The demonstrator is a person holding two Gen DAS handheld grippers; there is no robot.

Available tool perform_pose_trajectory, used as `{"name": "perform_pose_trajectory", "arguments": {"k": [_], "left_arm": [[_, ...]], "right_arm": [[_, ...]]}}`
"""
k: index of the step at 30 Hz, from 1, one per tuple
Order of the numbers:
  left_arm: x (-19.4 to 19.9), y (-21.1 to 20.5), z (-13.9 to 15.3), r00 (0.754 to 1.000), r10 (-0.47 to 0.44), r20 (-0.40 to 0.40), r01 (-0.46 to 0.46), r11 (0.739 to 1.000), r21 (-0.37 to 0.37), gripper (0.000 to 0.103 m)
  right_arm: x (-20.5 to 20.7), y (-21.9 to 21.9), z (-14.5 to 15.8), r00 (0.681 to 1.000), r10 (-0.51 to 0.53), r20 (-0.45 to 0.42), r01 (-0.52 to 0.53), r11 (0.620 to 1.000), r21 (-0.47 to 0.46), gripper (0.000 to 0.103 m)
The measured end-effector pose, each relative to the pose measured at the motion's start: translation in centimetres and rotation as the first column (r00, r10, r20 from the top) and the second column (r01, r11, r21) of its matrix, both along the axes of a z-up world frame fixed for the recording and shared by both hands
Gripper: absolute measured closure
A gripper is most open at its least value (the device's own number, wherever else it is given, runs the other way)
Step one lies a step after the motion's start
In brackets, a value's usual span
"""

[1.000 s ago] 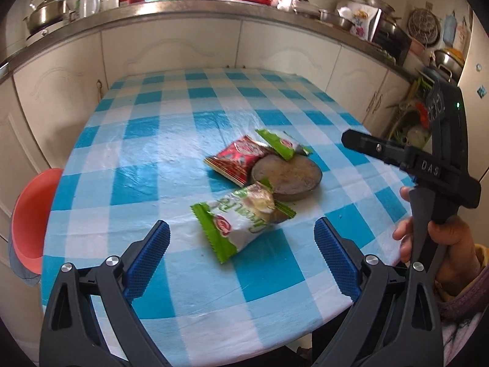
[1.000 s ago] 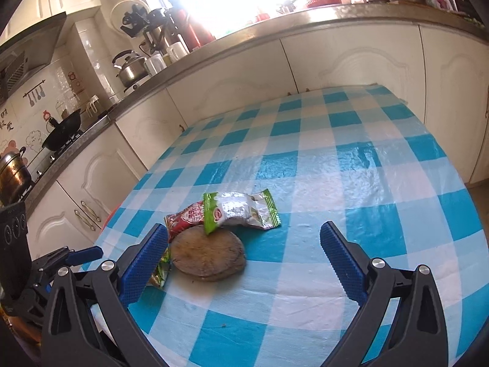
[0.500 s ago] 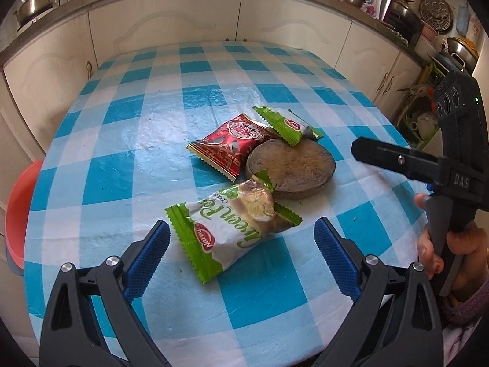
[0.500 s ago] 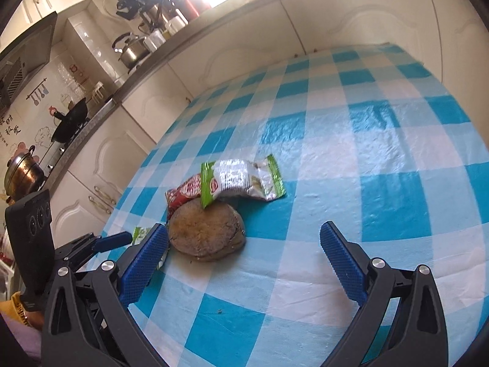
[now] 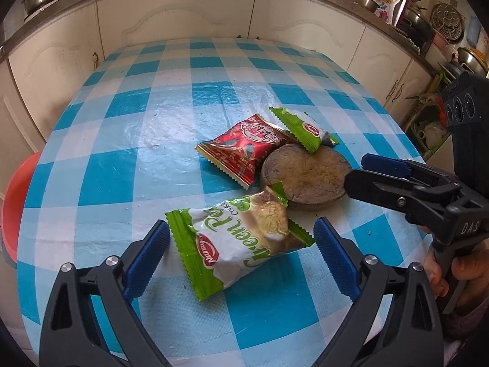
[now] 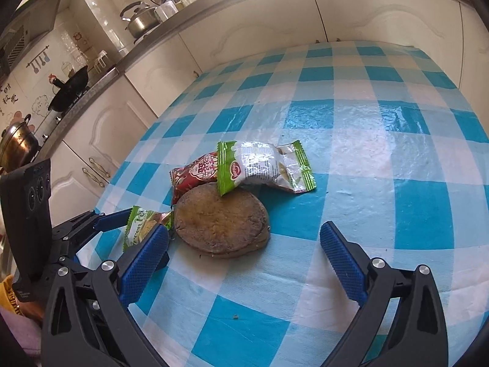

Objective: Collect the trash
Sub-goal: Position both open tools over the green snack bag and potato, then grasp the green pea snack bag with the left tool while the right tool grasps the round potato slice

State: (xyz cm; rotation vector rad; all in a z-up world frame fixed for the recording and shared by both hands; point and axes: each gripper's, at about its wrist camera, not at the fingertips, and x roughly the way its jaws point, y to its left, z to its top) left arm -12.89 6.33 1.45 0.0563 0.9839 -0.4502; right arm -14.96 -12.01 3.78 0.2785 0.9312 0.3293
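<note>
— What is lying on the checked table (image 5: pixel 101 165)?

— A near wrapper (image 5: pixel 235 241) reading "Green Pea" is lying between the wide-apart fingers of the left gripper (image 5: pixel 241 258). Farther off, a red wrapper (image 5: pixel 244 146) and a green wrapper (image 6: pixel 262 168) are touching a brown disc (image 6: pixel 220 220).

— And the right gripper (image 6: pixel 244 252)?

— Marked "DAS", jaws spread, it is hovering beside the disc, gripped by a hand (image 5: pixel 464 278).
</note>
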Motion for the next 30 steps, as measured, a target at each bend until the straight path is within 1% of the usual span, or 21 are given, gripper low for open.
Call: {"name": "perform_pose_trajectory", "arguments": {"k": [3,7,11,14,17,24,30], "left_arm": [[0.0,0.2,0.0,1.000,0.001,0.008,-0.001,1.000,-0.019,0.009],[0.2,0.6,0.0,1.000,0.000,0.021,0.001,0.999,-0.033,0.013],[0.2,0.9,0.0,0.999,0.005,0.041,-0.003,0.999,-0.038,0.025],[0.2,1.2,0.0,0.998,0.000,0.055,0.002,0.999,-0.040,0.030],[0.1,1.3,0.0,0.997,-0.012,0.074,0.015,0.999,-0.035,0.033],[0.2,1.8,-0.1,0.995,-0.031,0.095,0.036,0.998,-0.051,0.036],[0.2,2.2,-0.2,0.993,-0.049,0.107,0.053,0.998,-0.041,0.036]], "right_arm": [[0.2,0.8,0.0,1.000,0.007,-0.001,-0.007,0.999,-0.040,0.005],[0.5,1.6,-0.1,1.000,0.008,-0.011,-0.009,0.997,-0.077,0.004],[0.9,2.4,-0.2,1.000,0.007,-0.015,-0.008,0.995,-0.104,0.004],[1.1,3.0,-0.2,1.000,0.013,-0.015,-0.015,0.992,-0.128,0.004],[1.2,3.6,-0.3,1.000,0.020,-0.018,-0.023,0.988,-0.152,0.004],[2.0,4.4,-0.4,0.999,0.023,-0.032,-0.029,0.980,-0.198,0.004],[2.5,5.2,-0.5,0.998,0.039,-0.044,-0.049,0.968,-0.245,0.004]]}}
